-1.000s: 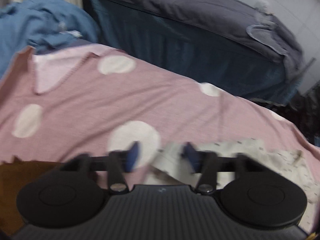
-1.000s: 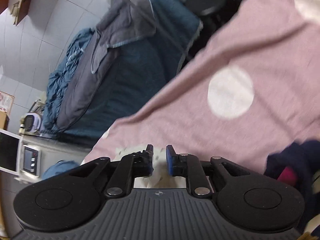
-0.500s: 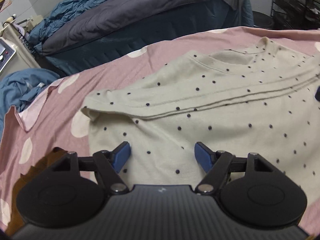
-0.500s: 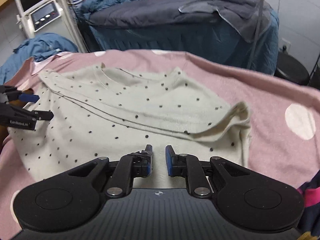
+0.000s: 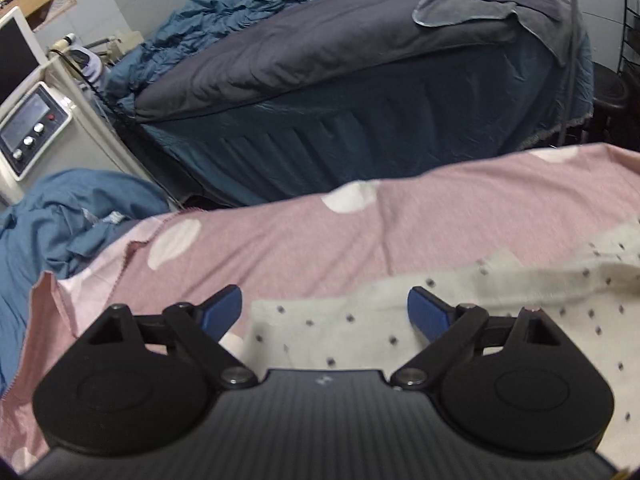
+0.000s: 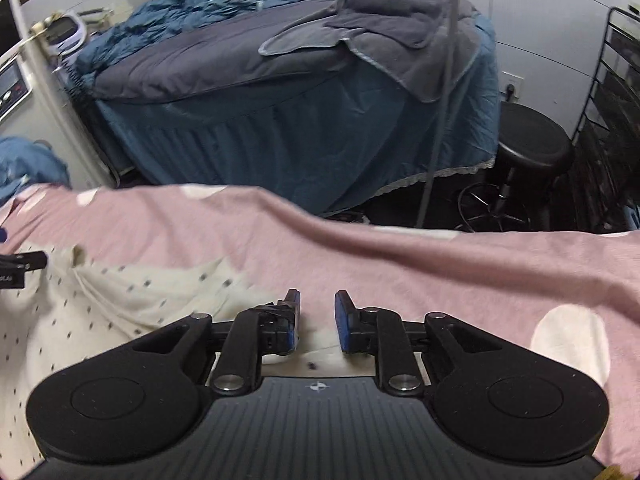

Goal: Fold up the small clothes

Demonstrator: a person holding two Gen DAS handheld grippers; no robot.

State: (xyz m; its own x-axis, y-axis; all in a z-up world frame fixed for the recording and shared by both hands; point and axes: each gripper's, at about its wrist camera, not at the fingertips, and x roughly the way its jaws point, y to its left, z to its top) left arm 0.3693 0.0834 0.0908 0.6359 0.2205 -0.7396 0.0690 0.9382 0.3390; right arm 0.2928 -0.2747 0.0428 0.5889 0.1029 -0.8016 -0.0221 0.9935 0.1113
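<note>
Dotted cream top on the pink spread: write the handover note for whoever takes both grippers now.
Left gripper: open, jaws just widened, over the left edge of the cream top, gripping nothing.
Right gripper: open with a narrow gap, jaws just opened a little, above the top's right edge, nothing pinched.
The top lies on the pink spread, partly folded, with a rumpled fold on its right side.
Left: finish and tidy the fold.

Treatment room: draped bed (image 5: 360, 60), console (image 5: 28, 132)
</note>
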